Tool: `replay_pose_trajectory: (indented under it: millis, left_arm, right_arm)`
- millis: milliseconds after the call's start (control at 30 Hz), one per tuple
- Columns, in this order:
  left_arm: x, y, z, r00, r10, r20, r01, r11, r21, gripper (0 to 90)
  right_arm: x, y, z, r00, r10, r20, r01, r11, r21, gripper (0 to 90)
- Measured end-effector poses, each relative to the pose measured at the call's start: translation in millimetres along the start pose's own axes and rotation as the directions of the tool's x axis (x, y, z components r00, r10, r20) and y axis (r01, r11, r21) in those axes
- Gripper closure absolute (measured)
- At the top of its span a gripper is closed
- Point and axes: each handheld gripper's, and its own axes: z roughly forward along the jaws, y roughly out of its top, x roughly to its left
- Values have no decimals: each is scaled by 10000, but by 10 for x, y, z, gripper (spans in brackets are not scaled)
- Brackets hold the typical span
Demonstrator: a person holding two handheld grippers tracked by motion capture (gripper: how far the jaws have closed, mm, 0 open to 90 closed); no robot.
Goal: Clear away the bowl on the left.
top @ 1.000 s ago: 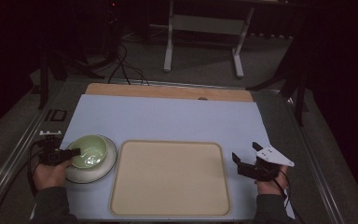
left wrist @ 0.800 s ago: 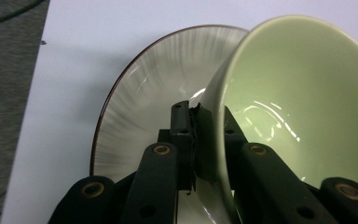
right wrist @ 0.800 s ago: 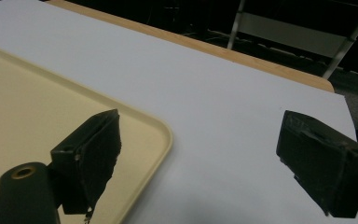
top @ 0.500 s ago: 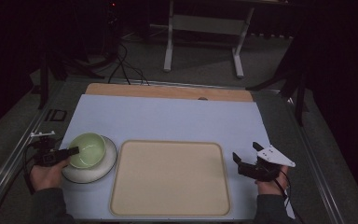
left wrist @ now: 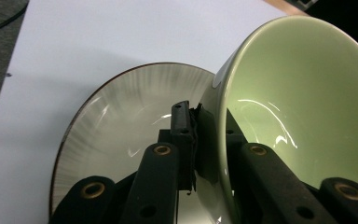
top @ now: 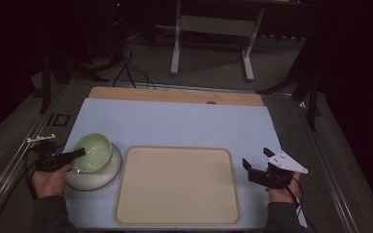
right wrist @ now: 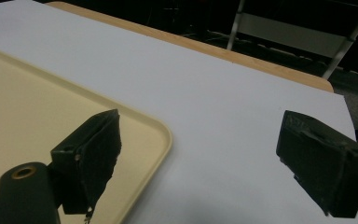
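A pale green bowl (top: 93, 150) is lifted and tilted above a white plate (top: 97, 175) at the left of the table. My left gripper (top: 77, 154) is shut on the bowl's near rim. In the left gripper view the jaws pinch the green bowl's wall (left wrist: 303, 102) with the ribbed, dark-rimmed plate (left wrist: 121, 121) below. A beige tray (top: 177, 184) lies in the middle. My right gripper (top: 256, 165) stands open just right of the tray, with nothing between its jaws. In the right gripper view the tray's corner (right wrist: 154, 130) lies by the left jaw.
A light blue mat (top: 175, 124) covers the table, with a wooden strip (top: 175, 94) along its far edge. Beyond the table are cables (top: 126, 68) and a white metal stand (top: 213, 34) on the dark floor.
The left gripper has lifted and tipped the green bowl up off the plate, moving it slightly left and toward the far side. The right gripper has stayed put.
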Motion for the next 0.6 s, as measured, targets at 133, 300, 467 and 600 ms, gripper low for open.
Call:
replay_pose_trajectory:
  millis: [133,300,467,600]
  left_arm:
    - [-15,7,12,9998,-54,194,55,10000,-71,829]
    - [-95,22,25,9994,179,282,-177,9998,-101,829]
    - [-179,23,29,9983,233,538,-223,9996,-197,829]
    - [-273,27,15,9968,443,672,-434,9989,-153,829]
  right_arm:
    - [-1,0,1,10000,5,-7,-5,10000,-5,132]
    - [-2,0,0,10000,13,-9,-13,10000,-1,133]
    - [-3,0,-1,10000,17,-18,-17,10000,-13,133]
    - [-8,1,-2,10000,9,-15,-9,10000,-38,132]
